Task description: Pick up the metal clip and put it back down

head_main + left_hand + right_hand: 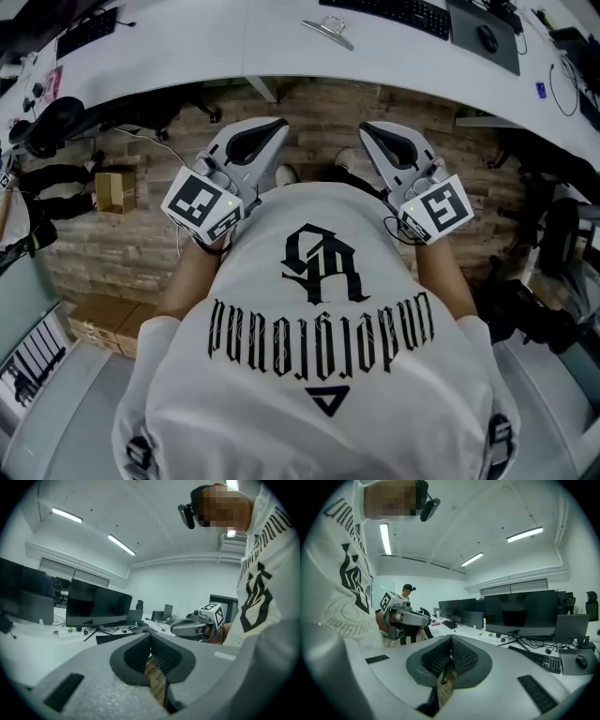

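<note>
The metal clip (328,31) lies on the white curved desk (187,42), far ahead of both grippers. In the head view my left gripper (282,123) and right gripper (365,127) are held close to the person's white T-shirt, over the wooden floor and short of the desk edge. Both point toward the desk. In the left gripper view the left gripper (151,637) has its ribbed pads touching, with nothing between them. The right gripper (451,639) is likewise shut and empty in its own view. Neither gripper view shows the clip.
A black keyboard (394,11) and a mouse (486,37) on a dark pad lie on the desk right of the clip. Cardboard boxes (114,190) stand on the floor at left. Monitors (520,613) line the desk. Another person (408,592) stands in the background.
</note>
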